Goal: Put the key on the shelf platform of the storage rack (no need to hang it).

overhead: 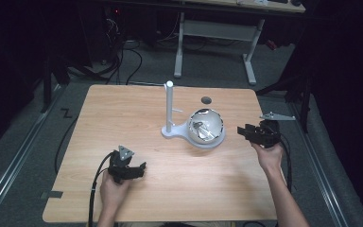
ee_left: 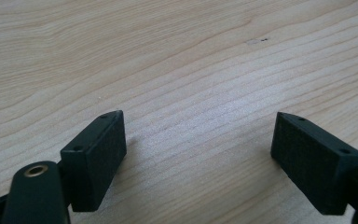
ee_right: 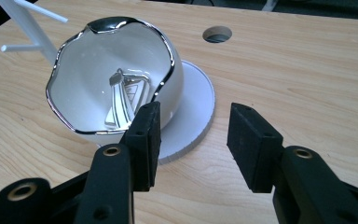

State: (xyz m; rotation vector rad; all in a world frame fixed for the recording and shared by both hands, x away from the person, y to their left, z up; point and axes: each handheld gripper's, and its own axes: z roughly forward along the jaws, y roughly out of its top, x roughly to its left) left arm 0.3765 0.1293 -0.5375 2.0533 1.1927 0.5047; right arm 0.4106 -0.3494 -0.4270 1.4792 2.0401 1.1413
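The right gripper [ee_right: 193, 140] is hovering open and empty just beside the white bowl [ee_right: 114, 79] sitting on its stand [overhead: 170, 111]; a careless nudge could tip it. The left gripper [overhead: 127, 168], open wide and empty, is resting well away from the bowl on the table [overhead: 123, 118].

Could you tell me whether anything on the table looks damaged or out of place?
Nothing looks damaged or spilled. The white bowl with a wavy chrome rim sits tilted on the white round stand base, with a shiny metal piece inside, seemingly by design.
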